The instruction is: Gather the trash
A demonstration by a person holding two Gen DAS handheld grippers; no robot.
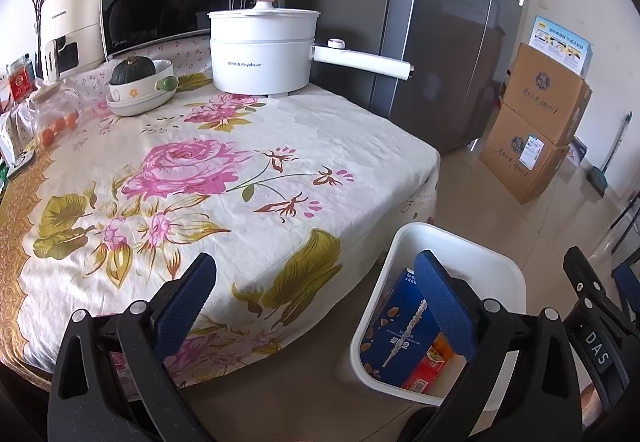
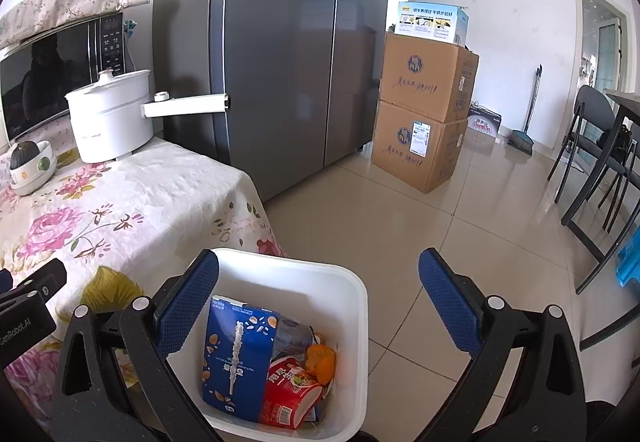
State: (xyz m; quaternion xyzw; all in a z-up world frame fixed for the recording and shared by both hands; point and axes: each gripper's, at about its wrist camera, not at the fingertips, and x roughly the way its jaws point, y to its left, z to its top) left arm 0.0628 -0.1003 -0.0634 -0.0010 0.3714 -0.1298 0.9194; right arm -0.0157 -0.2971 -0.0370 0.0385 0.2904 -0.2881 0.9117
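White bin [image 2: 352,306] holds blue carton [image 2: 236,354], red cup [image 2: 290,392], possibly orange peel [image 2: 320,360].

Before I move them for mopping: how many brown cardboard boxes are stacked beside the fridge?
2. The lower cardboard box sits on the floor; the upper cardboard box rests on it, carrying a small blue-white carton. Others behind may be hidden.

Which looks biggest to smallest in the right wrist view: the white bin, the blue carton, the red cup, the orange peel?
1. white bin
2. blue carton
3. red cup
4. orange peel

All sit together in the bin, so nearness hardly skews the order.
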